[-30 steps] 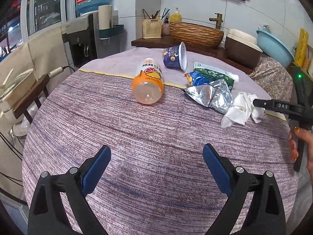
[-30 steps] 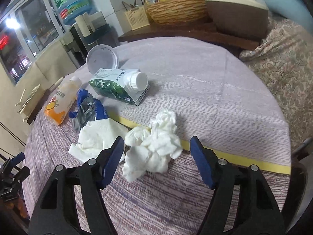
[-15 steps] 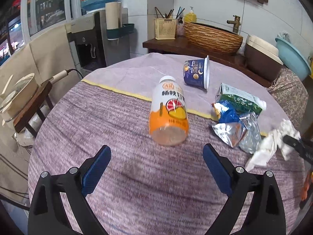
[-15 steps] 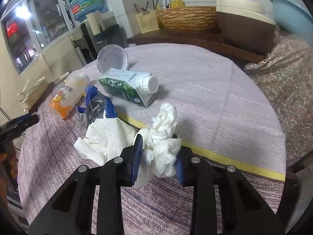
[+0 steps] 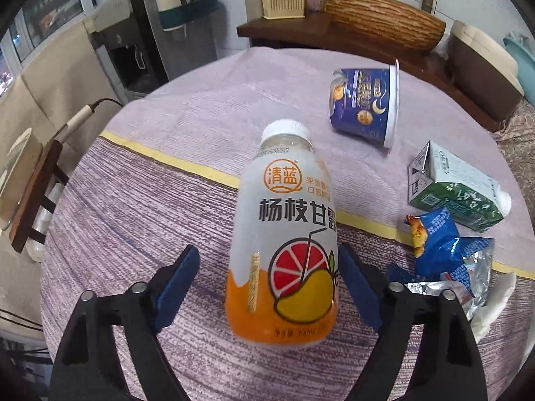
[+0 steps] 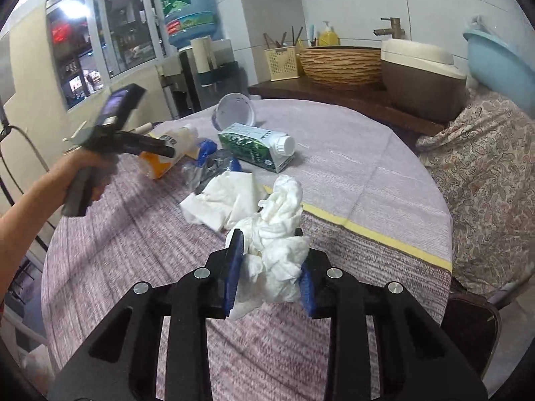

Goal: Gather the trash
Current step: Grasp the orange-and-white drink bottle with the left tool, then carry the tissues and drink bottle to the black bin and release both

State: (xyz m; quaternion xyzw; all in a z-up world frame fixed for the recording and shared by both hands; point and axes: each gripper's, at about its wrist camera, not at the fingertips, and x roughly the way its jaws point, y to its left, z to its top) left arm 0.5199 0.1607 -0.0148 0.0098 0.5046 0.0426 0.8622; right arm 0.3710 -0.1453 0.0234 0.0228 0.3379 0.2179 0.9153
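An orange juice bottle lies on the round table with its base between the pads of my open left gripper; the right pad is at or near the bottle, the left pad apart. The same bottle shows in the right wrist view, under the left gripper's tip. My right gripper is shut on a crumpled white tissue and holds it above the cloth. A second tissue lies flat behind it.
A blue cup lies on its side, with a green carton and a blue foil snack bag to the right. A wooden counter with a woven basket and a brown pot stands behind the table.
My left gripper moved forward until the bottle's base came between its pads. My right gripper closed on the crumpled tissue and lifted it.
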